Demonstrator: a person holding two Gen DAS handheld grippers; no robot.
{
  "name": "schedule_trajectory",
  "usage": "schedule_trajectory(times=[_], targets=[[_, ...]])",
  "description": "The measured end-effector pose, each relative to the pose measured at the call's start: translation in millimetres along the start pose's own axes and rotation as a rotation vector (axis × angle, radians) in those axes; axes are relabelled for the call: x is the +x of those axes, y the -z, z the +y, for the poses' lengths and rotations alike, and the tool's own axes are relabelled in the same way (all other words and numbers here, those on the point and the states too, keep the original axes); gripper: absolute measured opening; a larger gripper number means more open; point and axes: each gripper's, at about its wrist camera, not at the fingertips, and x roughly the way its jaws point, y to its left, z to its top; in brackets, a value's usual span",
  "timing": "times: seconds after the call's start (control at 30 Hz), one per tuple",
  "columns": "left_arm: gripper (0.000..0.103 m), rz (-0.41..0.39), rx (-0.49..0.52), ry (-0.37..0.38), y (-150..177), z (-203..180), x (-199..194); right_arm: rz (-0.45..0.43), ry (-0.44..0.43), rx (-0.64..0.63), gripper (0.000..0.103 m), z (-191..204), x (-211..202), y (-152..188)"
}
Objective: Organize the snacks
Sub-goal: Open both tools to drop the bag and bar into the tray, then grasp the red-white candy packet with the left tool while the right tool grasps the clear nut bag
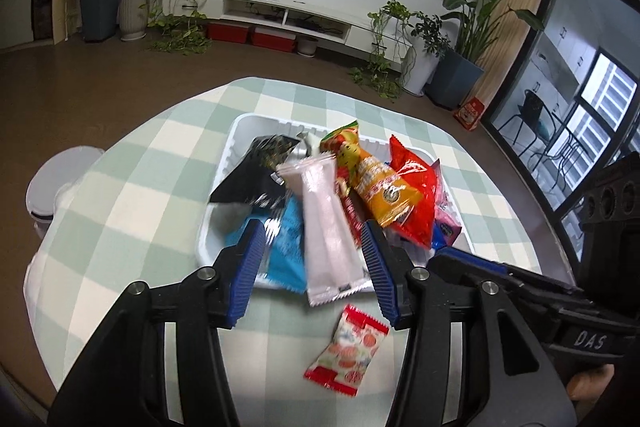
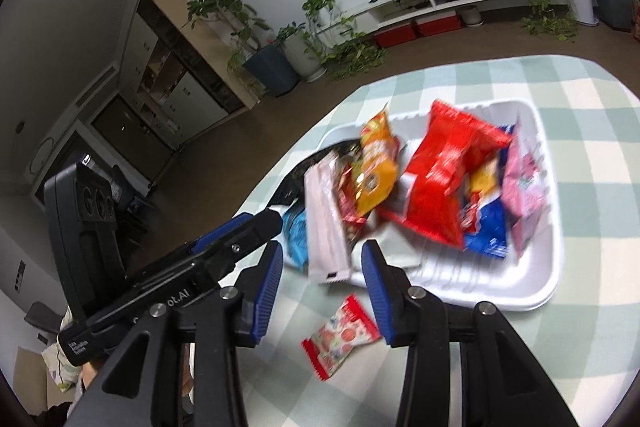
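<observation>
1. Checked green-and-white cloth covers the round table (image 1: 132,163), and on its left side it lies bare out to the table edge, so I have free room there to swing my left gripper (image 1: 316,259).
2. My left gripper's jaws stand apart with nothing clamped; the long pale pink packet (image 1: 326,223) shows between them but the pads do not press on it.
3. That pink packet, with the light blue packet (image 1: 286,247) beside it, hangs over the near rim of the white tray (image 1: 240,131), so the pile is untidy at that edge.
4. Further right the tray holds the black packet (image 1: 256,171), the orange packet (image 1: 380,187) and the red bag (image 1: 416,203), heaped and overlapping.
5. One small red-and-white candy packet (image 2: 340,339) lies alone on the cloth just in front of the tray, touching nothing; I judge it is the last piece still outside.
6. My right gripper (image 2: 320,287) hovers over it, jaws apart and empty, with the candy showing low between them.
7. I judge the step in hand is fetching this stray: the next move calls for lowering the right jaws around the flat packet, pinching a crimped edge and lifting it into the tray.
8. Open tray floor shows at the near right corner (image 2: 500,279), a fair spot to drop it.
9. My two grippers sit close together, so I must mind their bodies knocking.
</observation>
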Motion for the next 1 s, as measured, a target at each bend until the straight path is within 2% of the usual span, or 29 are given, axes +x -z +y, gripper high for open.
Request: schedule_trajectory(times=[0.3, 0.53, 0.67, 0.8, 1.0], targets=[[0.048, -0.004, -0.044, -0.025, 16.9, 24.1, -18.4, 0.087, -0.017, -0.065, 0.045, 20.3, 35.0, 7.1], [0.048, 0.007, -0.039, -0.014, 24.7, 32.9, -26.9, 0.101, 0.022, -0.098, 0.046, 17.7, 28.3, 16.3], [0.051, 0.035, 0.025, 0.008, 38.3, 22.4, -27.0, 0.109, 0.062, -0.104, 0.048, 9.1, 10.7, 34.7], [0.051, 0.096, 0.120, 0.039, 56.4, 3.9, -18.2, 0.128, 0.093, -0.112, 0.051, 4.6, -11.4, 61.6], [0.051, 0.164, 0.231, 0.076, 78.3, -25.0, -0.1, 0.159, 0.116, -0.164, 0.058, 11.7, -40.9, 105.5]])
